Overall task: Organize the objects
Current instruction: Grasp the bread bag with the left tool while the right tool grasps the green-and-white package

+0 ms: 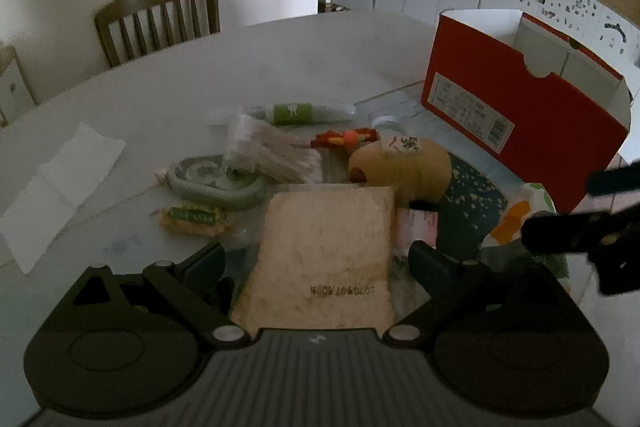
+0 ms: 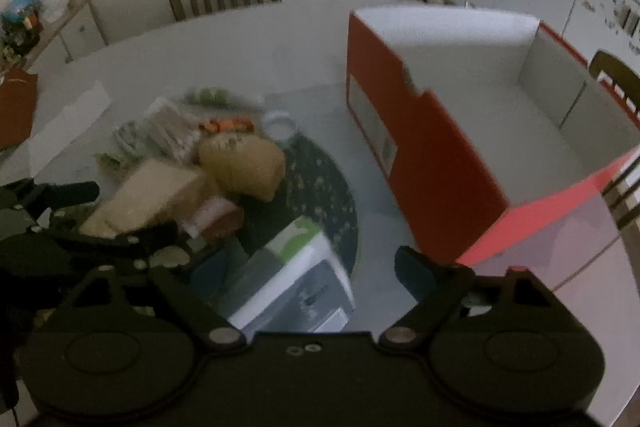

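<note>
Hovering low over a cluttered round counter (image 1: 328,43), left hand-held gripper (image 1: 318,263) with jaws spread wide on either side of a pale beige packet (image 1: 326,251), fingers (image 1: 430,261) not pressing it. Lying just beyond the packet: a tan gourd-shaped toy (image 1: 404,167), a red-and-orange toy (image 1: 344,139), a bundle of sticks in clear wrap (image 1: 272,151), a grey-green ring (image 1: 216,183), a green-labelled tube (image 1: 296,113) and a small snack in a green-and-yellow wrapper (image 1: 192,219). Standing open-topped at the right of the pile, near but apart from it, a red shoebox (image 1: 524,111), white inside and showing nothing in it. Hanging above a white-and-green carton (image 2: 296,279) on a dark speckled mat (image 2: 320,195), right hand-held gripper (image 2: 308,267), jaws likewise wide apart and clasping nothing. Resting flat at the counter's left, a white paper sheet (image 1: 60,191); behind, a wooden chair (image 1: 160,19).
</note>
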A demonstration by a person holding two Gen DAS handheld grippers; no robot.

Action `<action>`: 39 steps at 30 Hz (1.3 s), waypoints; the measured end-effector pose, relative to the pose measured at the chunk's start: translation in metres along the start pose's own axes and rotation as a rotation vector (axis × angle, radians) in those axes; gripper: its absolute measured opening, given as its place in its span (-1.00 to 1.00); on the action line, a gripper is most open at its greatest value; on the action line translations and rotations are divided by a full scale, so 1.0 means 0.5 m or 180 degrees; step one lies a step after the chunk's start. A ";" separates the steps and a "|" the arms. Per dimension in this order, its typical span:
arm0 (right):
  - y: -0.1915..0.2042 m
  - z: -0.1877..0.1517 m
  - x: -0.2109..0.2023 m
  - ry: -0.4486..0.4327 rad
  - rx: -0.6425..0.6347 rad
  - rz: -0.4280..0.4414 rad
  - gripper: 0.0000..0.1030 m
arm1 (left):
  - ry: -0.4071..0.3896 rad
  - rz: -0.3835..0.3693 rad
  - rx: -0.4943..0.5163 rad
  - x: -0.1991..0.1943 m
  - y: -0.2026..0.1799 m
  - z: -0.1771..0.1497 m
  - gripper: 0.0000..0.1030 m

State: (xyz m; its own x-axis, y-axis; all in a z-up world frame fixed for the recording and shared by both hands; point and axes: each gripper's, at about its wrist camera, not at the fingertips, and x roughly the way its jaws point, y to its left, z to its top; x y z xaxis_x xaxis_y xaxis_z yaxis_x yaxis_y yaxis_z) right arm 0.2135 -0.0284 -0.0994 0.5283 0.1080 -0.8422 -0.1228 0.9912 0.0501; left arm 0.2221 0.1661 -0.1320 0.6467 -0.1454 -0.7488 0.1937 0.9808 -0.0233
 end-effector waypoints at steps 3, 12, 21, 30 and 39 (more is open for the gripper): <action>0.000 -0.002 0.006 0.0123 0.0066 -0.0015 0.65 | 0.0028 -0.0051 -0.0085 0.004 0.008 -0.003 0.92; -0.007 -0.018 0.011 0.0337 0.0185 -0.0001 0.28 | 0.0045 -0.0082 -0.0226 -0.001 0.014 -0.008 0.66; -0.011 -0.032 -0.008 0.0347 0.0118 0.0001 -0.51 | 0.0037 -0.0034 -0.0323 -0.020 0.012 -0.011 0.42; -0.050 -0.041 -0.073 0.0154 0.0160 0.0115 -0.72 | -0.0012 0.0077 -0.0400 -0.082 0.003 -0.024 0.39; -0.102 -0.028 -0.153 -0.0068 0.0167 0.0422 -0.72 | -0.0115 0.0097 -0.0443 -0.175 -0.048 -0.016 0.39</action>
State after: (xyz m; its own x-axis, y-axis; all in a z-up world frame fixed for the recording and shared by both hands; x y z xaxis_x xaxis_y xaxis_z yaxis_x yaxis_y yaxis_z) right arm 0.1675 -0.0882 -0.0450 0.5281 0.2393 -0.8148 -0.1487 0.9707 0.1887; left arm 0.1550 0.1564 -0.0713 0.6773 -0.1176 -0.7262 0.0711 0.9930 -0.0944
